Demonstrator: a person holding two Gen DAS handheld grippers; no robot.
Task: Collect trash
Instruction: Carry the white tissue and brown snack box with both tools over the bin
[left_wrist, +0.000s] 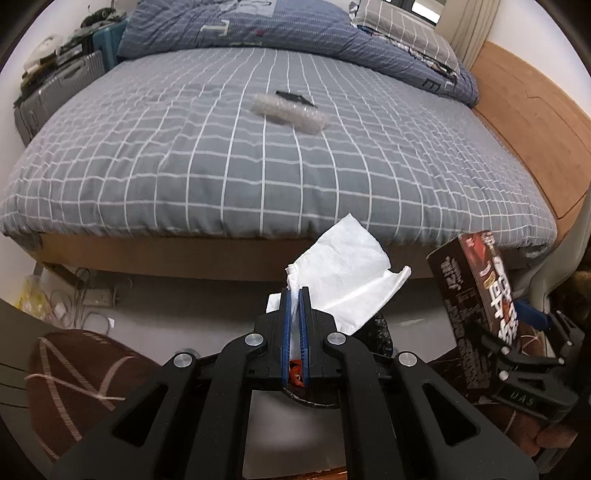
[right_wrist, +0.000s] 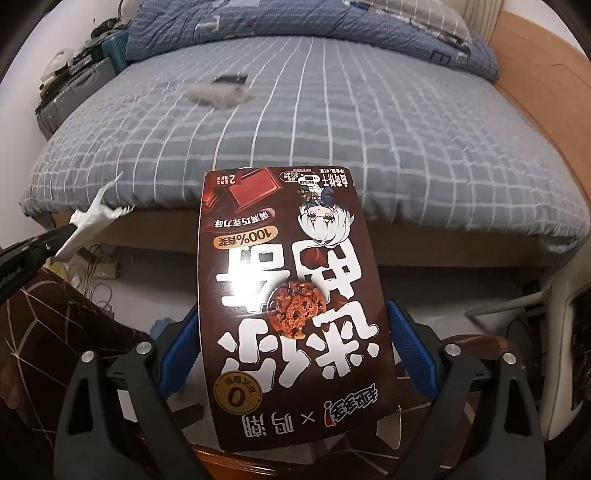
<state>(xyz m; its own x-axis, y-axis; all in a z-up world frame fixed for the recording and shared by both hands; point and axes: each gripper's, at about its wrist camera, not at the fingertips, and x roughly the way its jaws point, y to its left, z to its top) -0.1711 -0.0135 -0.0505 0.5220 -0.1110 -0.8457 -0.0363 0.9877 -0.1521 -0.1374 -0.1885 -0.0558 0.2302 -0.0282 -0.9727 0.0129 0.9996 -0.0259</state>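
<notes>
My left gripper (left_wrist: 294, 292) is shut on a crumpled white tissue (left_wrist: 347, 269), which sticks up past the blue pads in front of the bed's edge. To its right stands a brown cookie box (left_wrist: 476, 295). In the right wrist view my right gripper (right_wrist: 291, 310) holds that box (right_wrist: 288, 295) upright, its blue pads pressed wide apart against both sides. The tissue (right_wrist: 92, 221) and the left gripper (right_wrist: 48, 240) show at the left of that view. On the bed lie a clear crushed plastic bottle (left_wrist: 290, 112) and, just behind it, a flat black wrapper (left_wrist: 295, 98).
A grey checked bed (left_wrist: 221, 177) with a blue duvet (left_wrist: 240, 26) fills the view. Suitcases (left_wrist: 59, 92) stand at its left and a wooden frame (left_wrist: 535, 122) runs along its right. Cables and a power strip (right_wrist: 103, 269) lie on the floor beside brown patterned fabric (left_wrist: 74, 376). Something black and crinkled (left_wrist: 380, 332) lies below the tissue.
</notes>
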